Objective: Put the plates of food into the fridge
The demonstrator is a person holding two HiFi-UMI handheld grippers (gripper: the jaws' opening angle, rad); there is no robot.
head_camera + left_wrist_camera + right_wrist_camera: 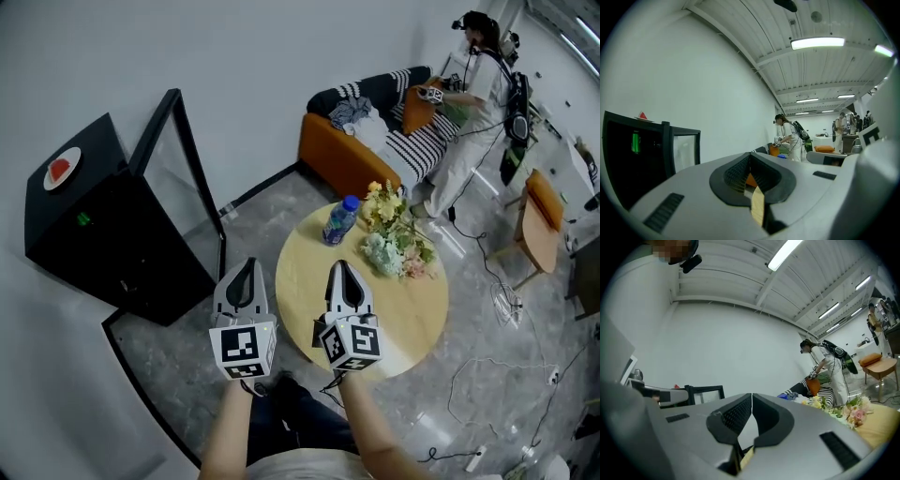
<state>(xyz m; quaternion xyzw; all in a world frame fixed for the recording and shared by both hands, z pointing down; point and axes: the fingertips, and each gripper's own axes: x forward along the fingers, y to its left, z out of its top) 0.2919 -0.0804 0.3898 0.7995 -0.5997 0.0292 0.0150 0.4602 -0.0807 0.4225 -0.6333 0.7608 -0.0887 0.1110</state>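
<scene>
The one plate of food (63, 169) in sight, white with something red on it, sits on top of the black fridge (103, 234) near its far corner, so by the look of it that plate is not yet put away. Whether others are already inside cannot be told, since the fridge's interior is hidden from here. The glass door (178, 159) stands swung open, which suggests the way in is ready. The left gripper (246, 264) and right gripper (343, 267) are both held level in front of the person, jaws closed tip to tip with nothing between them — no plate is in hand. The round wooden table (412, 319) carries only a bottle (340, 219) and flowers (394, 239), no plates. For room, the open door's free edge reaches toward the table rim, leaving a narrow lane of floor there. The grey floor before the fridge front looks open, while cables (487, 366) trail on the floor beyond the table, well apart from the fridge.
</scene>
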